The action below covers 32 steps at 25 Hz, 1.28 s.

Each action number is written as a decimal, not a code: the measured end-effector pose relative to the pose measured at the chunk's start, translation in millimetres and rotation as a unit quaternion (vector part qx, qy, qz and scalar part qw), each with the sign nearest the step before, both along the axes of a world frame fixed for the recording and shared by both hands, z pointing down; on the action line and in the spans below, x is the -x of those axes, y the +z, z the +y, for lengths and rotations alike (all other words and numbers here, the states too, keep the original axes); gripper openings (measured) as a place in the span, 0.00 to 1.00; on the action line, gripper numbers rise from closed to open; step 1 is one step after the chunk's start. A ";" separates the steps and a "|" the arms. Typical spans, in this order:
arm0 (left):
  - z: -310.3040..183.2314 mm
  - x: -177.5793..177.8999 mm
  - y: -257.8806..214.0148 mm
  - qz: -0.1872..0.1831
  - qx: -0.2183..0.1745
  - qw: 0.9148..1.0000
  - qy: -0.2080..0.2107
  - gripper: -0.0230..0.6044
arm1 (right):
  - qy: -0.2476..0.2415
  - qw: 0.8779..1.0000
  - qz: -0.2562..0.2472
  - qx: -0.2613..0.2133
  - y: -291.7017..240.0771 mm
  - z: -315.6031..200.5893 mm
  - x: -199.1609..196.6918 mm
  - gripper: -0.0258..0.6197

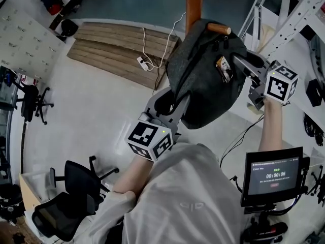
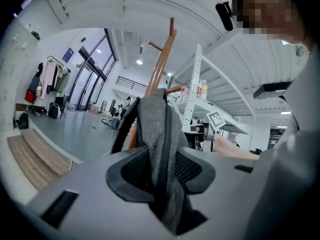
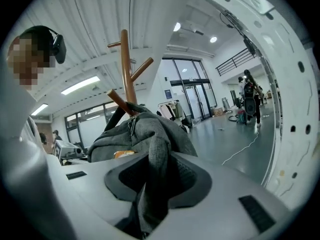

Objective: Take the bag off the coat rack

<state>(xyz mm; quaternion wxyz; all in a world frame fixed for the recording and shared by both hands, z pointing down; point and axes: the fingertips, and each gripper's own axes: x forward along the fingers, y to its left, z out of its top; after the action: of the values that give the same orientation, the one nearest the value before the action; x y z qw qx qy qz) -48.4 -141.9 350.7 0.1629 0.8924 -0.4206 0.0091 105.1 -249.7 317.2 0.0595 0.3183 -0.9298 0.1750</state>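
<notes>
Bag: hangs under rack peg, between both claws.
Left claw: pinching bag fabric.
Right claw: pinching bag fabric.

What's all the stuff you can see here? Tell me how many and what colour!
bag: one, dark grey, hanging on a peg of the coat rack
coat rack: one, brown wood, behind the bag
wooden boards: one patch, brown, on the floor beyond the rack
power strip: one, white, by the boards' edge
office chairs: at least two, black, on the floor at the left
screen: one, black, lower right
shelf frame: one, white, at the right
person's top: one, light grey, bottom middle
left tongs: one, grey, shut on the bag's fabric
right tongs: one, grey, shut on the bag's fabric
</notes>
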 end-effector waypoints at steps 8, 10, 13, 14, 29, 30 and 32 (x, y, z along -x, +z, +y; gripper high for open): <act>-2.8 4.8 -8.6 -0.001 0.000 1.000 0.004 0.22 | 0.020 1.000 -0.022 0.002 -9.2 4.3 -2.1 0.21; -1.9 3.6 -13.8 -0.005 -0.006 1.000 0.008 0.22 | 0.020 0.999 -0.031 0.001 -12.9 5.9 -4.1 0.21; -1.6 1.4 -20.4 -0.012 -0.013 1.000 0.011 0.22 | 0.021 0.999 -0.040 -0.003 -18.7 6.9 -6.8 0.21; -1.9 1.4 -22.3 -0.013 -0.014 1.000 0.012 0.22 | 0.021 0.999 -0.041 -0.004 -20.9 6.9 -7.0 0.21; 2.5 -13.4 -37.6 -0.014 -0.006 0.999 0.049 0.21 | 0.039 0.998 -0.049 -0.003 -35.2 18.1 -25.5 0.21; 1.4 -14.3 -38.4 -0.016 -0.008 0.998 0.052 0.21 | 0.042 0.998 -0.050 -0.004 -35.6 17.8 -26.7 0.21; -1.2 -16.6 -38.3 -0.018 -0.009 0.998 0.058 0.21 | 0.046 0.997 -0.054 -0.004 -34.9 16.9 -29.9 0.21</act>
<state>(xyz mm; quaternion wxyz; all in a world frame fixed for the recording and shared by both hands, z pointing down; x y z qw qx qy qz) -31.9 -143.0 312.3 0.1466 0.9165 -0.3709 0.0314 135.0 -232.8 282.3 0.0000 0.3511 -0.9167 0.1908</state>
